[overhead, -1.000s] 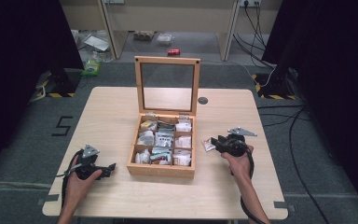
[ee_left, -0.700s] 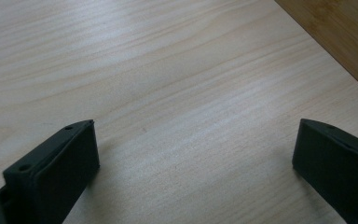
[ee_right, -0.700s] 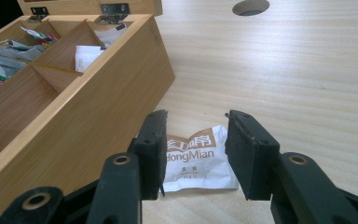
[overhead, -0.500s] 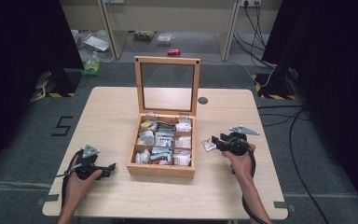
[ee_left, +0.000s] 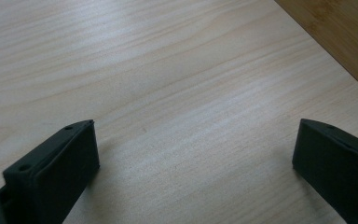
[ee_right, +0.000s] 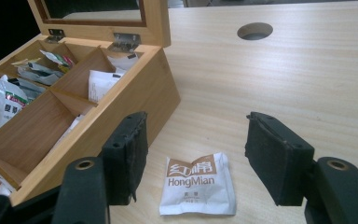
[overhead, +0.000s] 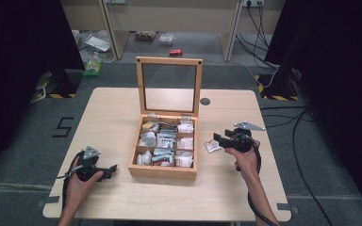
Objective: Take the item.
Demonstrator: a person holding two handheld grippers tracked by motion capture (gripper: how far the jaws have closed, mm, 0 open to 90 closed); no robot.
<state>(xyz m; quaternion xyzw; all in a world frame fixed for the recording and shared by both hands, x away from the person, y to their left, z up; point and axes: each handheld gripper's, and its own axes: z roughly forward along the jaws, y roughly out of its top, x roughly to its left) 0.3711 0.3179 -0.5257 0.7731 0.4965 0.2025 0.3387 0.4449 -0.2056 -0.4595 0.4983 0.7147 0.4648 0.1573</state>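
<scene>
So the right gripper (ee_right: 193,158) sits low in the right gripper view with its jaws spread wide; they've just been opening, and the pads aren't pressing on anything. Lying flat on the table (ee_right: 307,84) between them, in the lower middle of that frame, is a little white tea sachet (ee_right: 198,184) with a brown band and "HongMian" printed on it — free of both jaws, just resting on the wood. In the high view the same sachet (overhead: 211,146) shows right of centre, just beside the right wall of the wooden box (overhead: 162,170) and at the tip of the right gripper (overhead: 217,139), which the person's right hand (overhead: 245,157) holds. The box takes up the middle of the frame, its glass-paned lid (overhead: 169,87) standing upright at the back, and its compartments hold more packets (overhead: 165,141) — too small to read from up there. In the right gripper view the box fills the upper left, and the sachet lies near its outer wall without touching it. Down in the lower left of the high view, the left gripper (overhead: 111,168) rests on the table in the left hand (overhead: 81,181), pointing toward the box. The left gripper view shows its jaws set wide apart over bare wood, nothing between them, with a corner of the box (ee_left: 340,37) in the upper right.
</scene>
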